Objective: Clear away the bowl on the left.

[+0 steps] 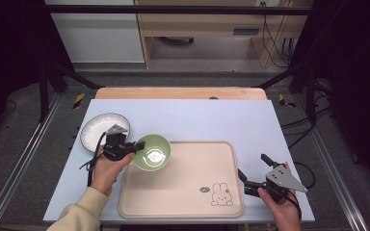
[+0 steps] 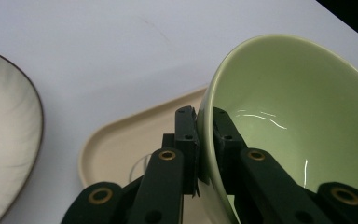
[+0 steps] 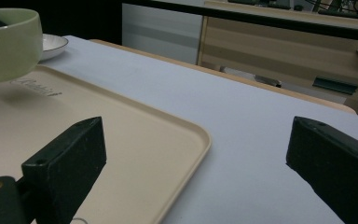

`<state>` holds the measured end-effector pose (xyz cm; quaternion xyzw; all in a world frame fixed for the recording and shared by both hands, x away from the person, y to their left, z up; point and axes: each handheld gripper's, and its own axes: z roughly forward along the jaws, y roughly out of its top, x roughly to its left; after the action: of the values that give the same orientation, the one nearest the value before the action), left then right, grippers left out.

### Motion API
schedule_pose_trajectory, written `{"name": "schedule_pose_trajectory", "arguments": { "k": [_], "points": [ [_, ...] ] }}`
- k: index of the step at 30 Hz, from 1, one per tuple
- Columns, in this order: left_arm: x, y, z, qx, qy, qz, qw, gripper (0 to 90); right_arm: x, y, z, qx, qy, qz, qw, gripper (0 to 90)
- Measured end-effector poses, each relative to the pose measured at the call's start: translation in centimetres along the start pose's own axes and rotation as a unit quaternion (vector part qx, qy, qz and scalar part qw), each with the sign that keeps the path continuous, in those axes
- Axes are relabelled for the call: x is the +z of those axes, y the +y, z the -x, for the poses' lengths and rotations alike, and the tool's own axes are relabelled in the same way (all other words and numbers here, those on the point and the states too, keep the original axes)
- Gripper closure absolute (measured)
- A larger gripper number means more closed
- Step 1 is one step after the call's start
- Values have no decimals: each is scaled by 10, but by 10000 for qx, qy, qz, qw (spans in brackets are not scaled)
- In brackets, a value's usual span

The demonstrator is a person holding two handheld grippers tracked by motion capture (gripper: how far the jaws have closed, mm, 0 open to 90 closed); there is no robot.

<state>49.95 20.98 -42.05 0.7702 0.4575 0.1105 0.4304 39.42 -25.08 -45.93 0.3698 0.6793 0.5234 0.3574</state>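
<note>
A light green bowl (image 1: pixel 152 152) hangs just over the top left corner of the beige tray (image 1: pixel 192 192). My left gripper (image 1: pixel 136 147) is shut on its near rim. Up close, one jaw sits inside the green bowl (image 2: pixel 289 116) and one outside, pinching the wall at my left gripper (image 2: pixel 206 122). My right gripper (image 1: pixel 253 171) stands open beside the tray's right edge, low on the table, with nothing between its jaws. From my right gripper (image 3: pixel 196 158), the green bowl (image 3: pixel 7 44) floats above the tray (image 3: pixel 121 135) at the far left.
A white plate with a dark rim (image 1: pixel 101 129) lies on the blue-white mat left of the tray, also the plate (image 2: pixel 7 135) beside the held bowl. The tray carries a rabbit drawing (image 1: pixel 221 195) at its near right. Wooden furniture stands beyond the table.
</note>
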Motion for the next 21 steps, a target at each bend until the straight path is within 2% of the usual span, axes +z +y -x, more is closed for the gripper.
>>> {"name": "schedule_pose_trajectory", "arguments": {
  "k": [3,21],
  "points": [
    [3,-3,7,127,-19,-116,9998,832,0,0,0,0,-6,-16,10000,49],
    [14,-10,32,241,-352,-289,9987,832,-1,0,1,14,5,-18,10000,49]
  ]
}}
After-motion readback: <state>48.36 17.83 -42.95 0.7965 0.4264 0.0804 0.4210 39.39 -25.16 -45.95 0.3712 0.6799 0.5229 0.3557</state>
